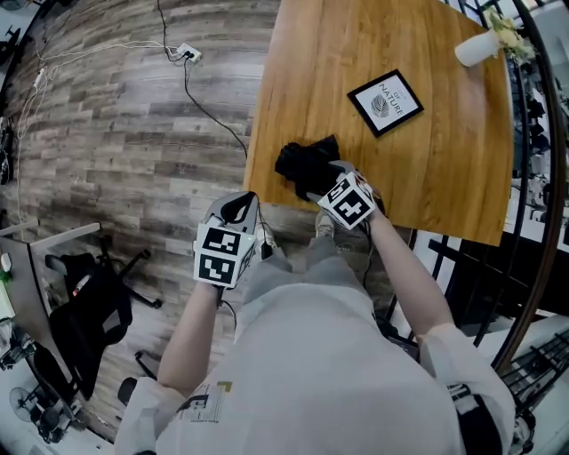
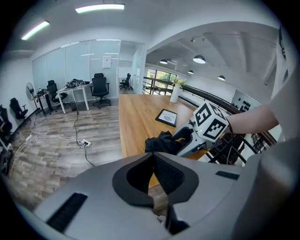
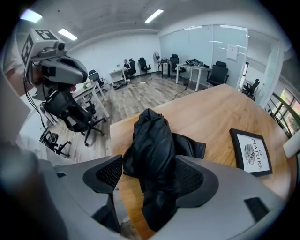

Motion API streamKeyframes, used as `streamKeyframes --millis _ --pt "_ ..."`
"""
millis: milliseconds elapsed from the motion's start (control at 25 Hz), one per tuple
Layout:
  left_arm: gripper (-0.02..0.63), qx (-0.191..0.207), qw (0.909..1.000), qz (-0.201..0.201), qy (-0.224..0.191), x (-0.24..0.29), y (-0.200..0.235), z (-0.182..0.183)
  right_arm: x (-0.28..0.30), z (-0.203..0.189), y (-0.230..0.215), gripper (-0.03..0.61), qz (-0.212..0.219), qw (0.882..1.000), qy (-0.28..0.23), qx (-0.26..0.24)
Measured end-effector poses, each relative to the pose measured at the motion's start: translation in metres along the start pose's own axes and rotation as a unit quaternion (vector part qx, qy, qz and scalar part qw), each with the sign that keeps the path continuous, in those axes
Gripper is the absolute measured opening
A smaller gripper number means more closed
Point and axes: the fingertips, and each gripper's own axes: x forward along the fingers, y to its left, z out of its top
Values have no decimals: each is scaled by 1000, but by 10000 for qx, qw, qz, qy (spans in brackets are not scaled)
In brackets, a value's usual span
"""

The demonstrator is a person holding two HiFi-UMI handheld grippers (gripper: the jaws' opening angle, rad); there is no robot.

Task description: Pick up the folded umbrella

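R gripper (image 1: 318, 180) spread round black folded fabric umbrella (image 1: 300, 164), near-left corner of light wooden tabletop (image 1: 338, 53).
Head view: black-framed sign (image 1: 385, 102) well apart; L gripper (image 1: 238, 209) off tabletop's edge. Left gripper view: jaws pressed together, empty. Right gripper view: umbrella btwn wide jaws, left pad clear.

Open-plan office, glass partition walls (image 2: 79, 61), desks (image 2: 75, 88) with black swivel chairs (image 2: 100, 86), strip ceiling lights (image 2: 99, 7), a standing fan (image 2: 30, 89), cables (image 1: 209, 102) and a power strip (image 1: 188, 54) on grey wood-look flooring (image 1: 116, 151)
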Motion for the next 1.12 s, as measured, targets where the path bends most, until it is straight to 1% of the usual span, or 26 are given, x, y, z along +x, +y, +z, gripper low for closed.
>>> streamKeyframes --millis 120,200,280,440,600,680,800,880,1000,1120 --pt "17 -74 10000 -7 -12 0 0 -4 8 -4 -6 359 -135 9997 148 -151" --pt "17 -88 9999 -49 34 -1 0 -8 13 -5 -11 359 -190 9996 199 -84" --pt "17 -67 9999 -10 108 -1 0 -15 22 -9 -16 359 -246 9992 315 -79" --pt "17 -74 9999 15 139 -5 -5 -23 34 -17 -29 356 -564 9971 483 -148" --pt "17 -111 9999 73 81 -8 -10 -21 34 -15 -35 293 -498 9970 570 -182" --pt "17 -149 9998 126 2 -10 -8 -17 29 -12 -34 273 -437 9976 514 -142" --pt "17 -155 9998 125 -91 -16 -8 -10 22 -6 -23 270 -211 9991 264 273" --pt "17 -119 9995 177 -225 -21 -5 -1 8 10 -13 270 -103 9988 -77 478" --pt "17 -4 9980 321 -536 -36 0 26 -30 48 -4 270 -89 9972 -624 394" --pt "17 131 9941 520 -943 -57 8 59 -80 93 0 271 -139 9908 -1320 260"
